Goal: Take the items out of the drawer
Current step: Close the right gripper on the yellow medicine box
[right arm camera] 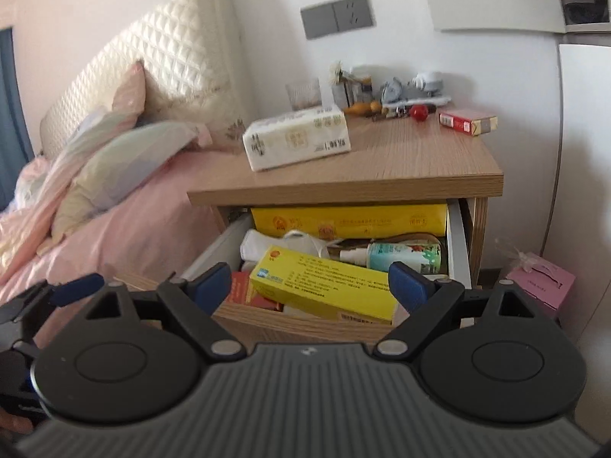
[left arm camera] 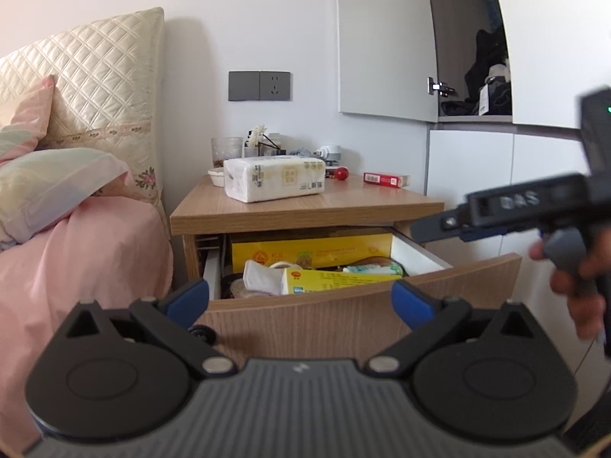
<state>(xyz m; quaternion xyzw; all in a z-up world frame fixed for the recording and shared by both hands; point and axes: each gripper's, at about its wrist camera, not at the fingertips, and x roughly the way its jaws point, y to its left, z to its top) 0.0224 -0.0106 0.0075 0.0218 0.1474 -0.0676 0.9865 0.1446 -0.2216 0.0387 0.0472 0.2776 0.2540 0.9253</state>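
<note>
Hovering in front of the pulled-out drawer (left arm camera: 362, 305): left gripper (left arm camera: 299, 297), blue-padded fingers (left arm camera: 189, 297) spread wide, holding nothing, touching nothing, level with the wooden drawer front. Hovering just above the drawer's front edge: right gripper (right arm camera: 311, 282), fingers (right arm camera: 408, 280) also spread wide and empty, one to each side of the yellow box (right arm camera: 324, 286) yet apart from it. Showing at the right edge of the left wrist view: the right gripper's body, blurred, with part of a hand (left arm camera: 576, 278) wrapped around its grip.

Standing open beneath the table (right arm camera: 401, 160) top, drawer crammed full. Lying diagonally on top near the front edge: the yellow box, long, printed with small text and a blue mark at one end. Lying behind it toward the drawer's right wall: a white spray bottle (right arm camera: 397, 253) with a green printed label, on its side. Standing on edge along the back of the drawer: a larger yellow carton (right arm camera: 347, 221). Bunching at the left side: white cloth or tissue (right arm camera: 263, 246). Peeking from under the yellow box's left end: something red (right arm camera: 244, 290), too hidden to identify.

Resting on the table top: a white tissue pack (right arm camera: 298, 137) near the left front corner, a red cigarette pack (right arm camera: 467, 122) near the right edge, small clutter along the back edge.
</note>
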